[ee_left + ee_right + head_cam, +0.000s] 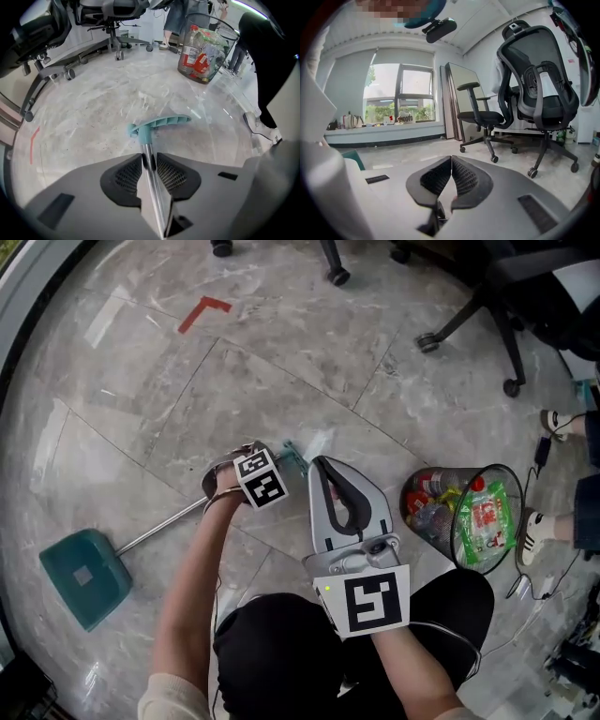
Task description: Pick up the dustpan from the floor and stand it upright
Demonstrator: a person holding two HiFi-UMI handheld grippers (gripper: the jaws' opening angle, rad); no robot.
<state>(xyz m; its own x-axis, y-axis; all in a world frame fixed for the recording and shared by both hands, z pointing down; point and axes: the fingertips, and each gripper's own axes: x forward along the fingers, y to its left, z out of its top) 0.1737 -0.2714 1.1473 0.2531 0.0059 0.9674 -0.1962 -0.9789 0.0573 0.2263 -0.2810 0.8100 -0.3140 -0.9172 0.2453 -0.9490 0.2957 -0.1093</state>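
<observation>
A teal dustpan [85,576] lies on the marble floor at the lower left of the head view, its metal rod [159,528] running up and right to a teal handle [294,457]. My left gripper [246,476] is shut on that rod just below the handle; the left gripper view shows the rod [149,165] pinched between the black pads, the teal handle [159,123] just beyond. My right gripper [330,482] is shut with nothing between its jaws, held beside the left one and aimed across the room [451,169].
A wire bin [464,514] full of rubbish stands to the right, seen also in the left gripper view [205,49]. Office chairs [487,306] stand at the top right, another person's shoes [534,535] beside the bin. Red tape [202,313] marks the floor.
</observation>
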